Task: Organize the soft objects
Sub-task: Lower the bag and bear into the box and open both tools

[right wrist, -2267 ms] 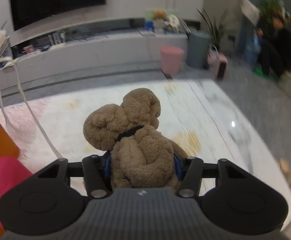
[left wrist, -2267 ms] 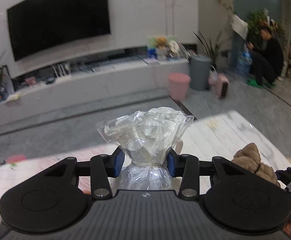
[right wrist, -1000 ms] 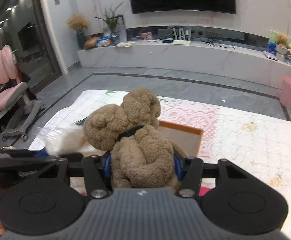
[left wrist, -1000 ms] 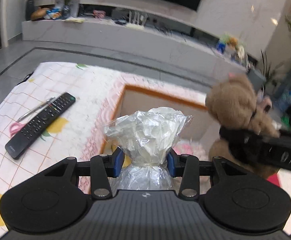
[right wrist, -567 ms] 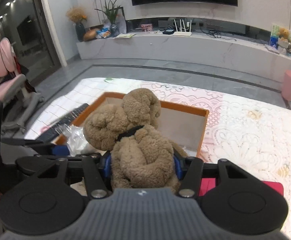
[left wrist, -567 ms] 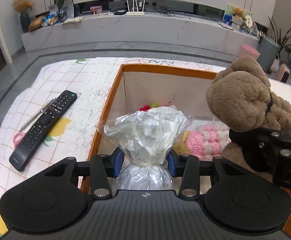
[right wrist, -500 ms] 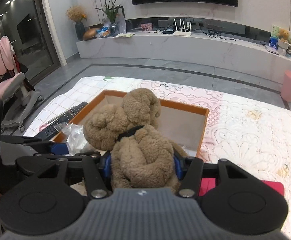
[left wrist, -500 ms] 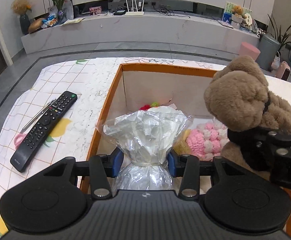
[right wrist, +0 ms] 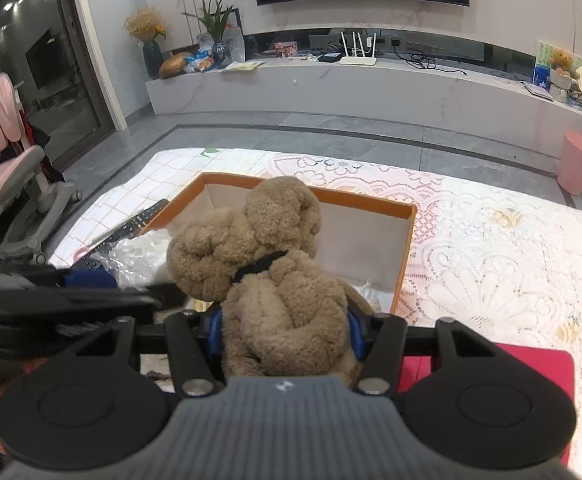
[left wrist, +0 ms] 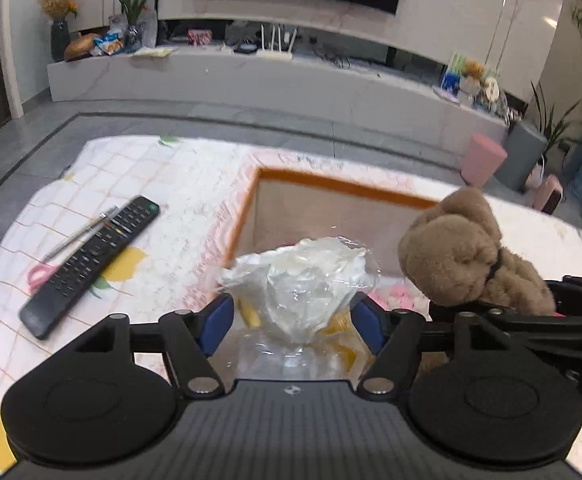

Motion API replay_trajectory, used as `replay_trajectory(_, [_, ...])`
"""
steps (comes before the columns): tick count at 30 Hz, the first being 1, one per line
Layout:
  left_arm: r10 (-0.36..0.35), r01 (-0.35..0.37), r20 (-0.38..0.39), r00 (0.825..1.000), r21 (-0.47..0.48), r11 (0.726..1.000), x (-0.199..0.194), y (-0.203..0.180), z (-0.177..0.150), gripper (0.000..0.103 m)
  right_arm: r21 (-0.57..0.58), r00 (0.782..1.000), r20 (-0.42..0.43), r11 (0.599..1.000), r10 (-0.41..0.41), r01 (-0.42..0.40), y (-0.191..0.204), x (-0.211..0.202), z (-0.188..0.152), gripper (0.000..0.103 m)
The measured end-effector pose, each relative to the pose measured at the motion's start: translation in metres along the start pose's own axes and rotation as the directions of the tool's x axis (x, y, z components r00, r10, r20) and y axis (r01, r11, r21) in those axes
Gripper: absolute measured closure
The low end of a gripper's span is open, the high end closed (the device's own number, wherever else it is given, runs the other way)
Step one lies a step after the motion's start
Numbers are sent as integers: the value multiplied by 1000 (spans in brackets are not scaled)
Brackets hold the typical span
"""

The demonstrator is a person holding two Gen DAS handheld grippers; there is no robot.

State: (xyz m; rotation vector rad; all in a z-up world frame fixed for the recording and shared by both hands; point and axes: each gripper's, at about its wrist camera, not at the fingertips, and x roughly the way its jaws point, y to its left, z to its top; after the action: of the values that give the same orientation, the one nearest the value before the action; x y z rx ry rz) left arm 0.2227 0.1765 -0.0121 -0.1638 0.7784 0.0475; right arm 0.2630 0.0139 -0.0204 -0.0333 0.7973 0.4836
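Note:
My left gripper (left wrist: pixel 293 316) is open over the orange-rimmed box (left wrist: pixel 343 188). The clear plastic bag (left wrist: pixel 303 280) of white stuff sits between its spread fingers, apart from both blue pads, over the box's near end. My right gripper (right wrist: pixel 285 330) is shut on the brown teddy bear (right wrist: pixel 267 264) and holds it above the box (right wrist: pixel 407 240). The bear also shows in the left wrist view (left wrist: pixel 467 256), to the right of the bag. Pink and yellow soft items (left wrist: pixel 395 294) lie in the box under the bag.
A black remote (left wrist: pixel 91 260), a pen (left wrist: pixel 79 234) and pink scissors (left wrist: pixel 41 274) lie on the tablecloth left of the box. A red flat item (right wrist: pixel 531 372) lies right of the box. Pink chairs (right wrist: pixel 7 160) stand off the table's left.
My left gripper's fingers have spread apart and let go of the plastic bag, which has sunk lower toward the box. My right gripper still holds the bear above the box.

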Motion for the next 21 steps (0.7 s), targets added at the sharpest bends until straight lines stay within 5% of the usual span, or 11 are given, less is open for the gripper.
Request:
replay_trajectory(7, [-3, 4, 69, 998, -16, 1000, -33, 24, 7, 23, -92, 997, -54, 994, -61, 56, 21, 15, 23, 48])
replay_trajectory(10, [-111, 111, 38, 993, 1, 994, -26, 33, 6, 23, -169, 988, -134, 984, -73, 50, 32, 29, 23, 48])
replay_trajectory(15, [-295, 295, -50, 954, -20, 955, 1, 22, 1, 26, -254, 983, -144, 964, -117, 77, 37, 19, 16, 48])
replay_trajectory(21, [-199, 197, 54, 978, 39, 980, -17, 8, 5, 25, -231, 986, -119, 969, -118, 88, 24, -2, 12, 48])
